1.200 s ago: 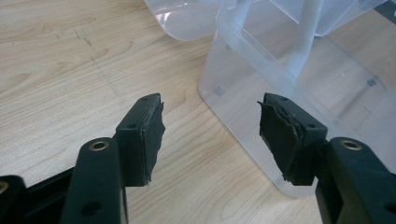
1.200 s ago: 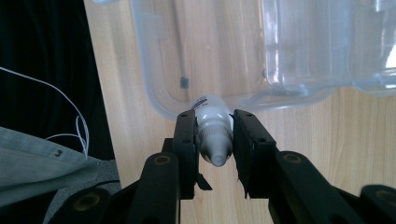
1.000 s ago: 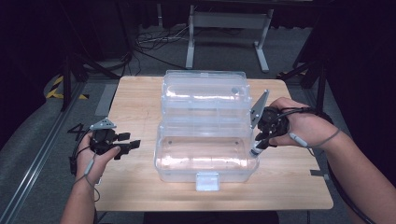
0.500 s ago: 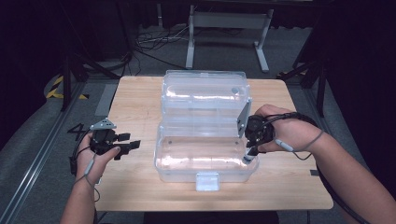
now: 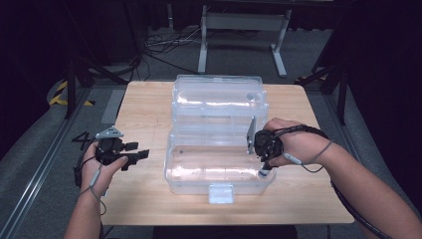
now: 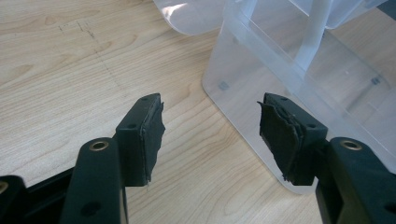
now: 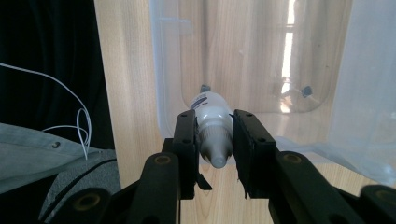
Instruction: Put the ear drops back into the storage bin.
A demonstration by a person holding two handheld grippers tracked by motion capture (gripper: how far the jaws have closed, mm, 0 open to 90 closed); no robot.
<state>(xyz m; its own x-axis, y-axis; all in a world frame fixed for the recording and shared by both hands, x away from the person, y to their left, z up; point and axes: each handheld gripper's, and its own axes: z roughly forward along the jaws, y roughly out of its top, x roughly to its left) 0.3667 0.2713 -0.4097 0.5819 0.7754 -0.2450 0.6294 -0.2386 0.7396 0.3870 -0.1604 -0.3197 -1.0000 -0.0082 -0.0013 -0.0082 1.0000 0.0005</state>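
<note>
A clear plastic storage box stands mid-table with its lid swung back. Over the box's right end, my right gripper points down, shut on a small white bottle. In the right gripper view the bottle sits squeezed between the pads, its cap end toward the camera, above the box's floor. My left gripper rests left of the box, held level. Its jaws are open in the left gripper view, with bare wood between them and the box's corner just ahead.
The wooden table has bare stretches on either side of the box. A white latch hangs at the box's front wall. Behind the table, a metal stand and cables lie on the floor.
My right hand has moved left and down from beside the box, turning the bottle downward into its right end. The left hand has stayed put.
</note>
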